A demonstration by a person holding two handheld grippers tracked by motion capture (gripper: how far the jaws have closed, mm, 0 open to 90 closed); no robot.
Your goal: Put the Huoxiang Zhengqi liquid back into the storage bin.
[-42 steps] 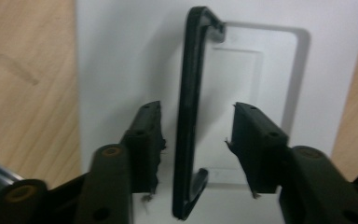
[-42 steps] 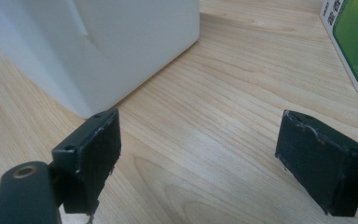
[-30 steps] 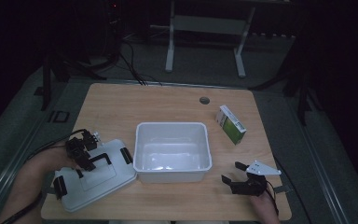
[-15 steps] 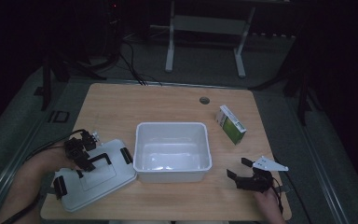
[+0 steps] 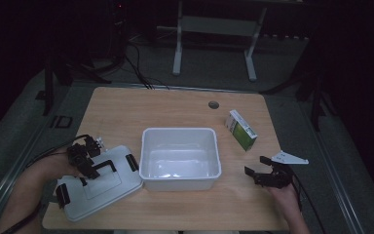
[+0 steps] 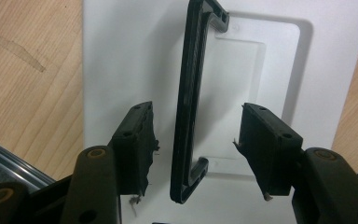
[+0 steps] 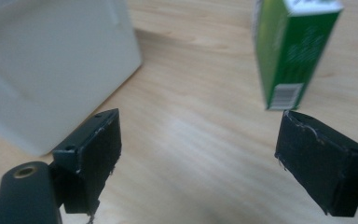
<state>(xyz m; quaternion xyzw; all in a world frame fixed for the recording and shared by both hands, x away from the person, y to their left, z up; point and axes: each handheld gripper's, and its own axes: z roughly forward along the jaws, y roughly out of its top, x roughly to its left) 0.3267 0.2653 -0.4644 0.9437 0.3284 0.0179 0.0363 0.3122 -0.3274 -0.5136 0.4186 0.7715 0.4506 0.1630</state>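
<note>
From the high view the left gripper (image 5: 88, 158) sits over the white lid (image 5: 97, 183) beside the tub (image 5: 180, 158), its jaws too small to read, and the right gripper (image 5: 263, 174) hovers near the green carton (image 5: 241, 129). The left gripper view shows the jaws apart either side of the lid's black handle (image 6: 189, 102), not touching it, with the lid's edges cut off. In the right gripper view the jaws gape wide over bare table (image 7: 191, 126), and the carton's top is cropped.

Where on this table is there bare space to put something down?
The far-left stretch of the table, behind the lid and white bin, is bare. A bare strip runs along the near edge in front of the bin. It is tighter at right, between the green box and right gripper.
</note>
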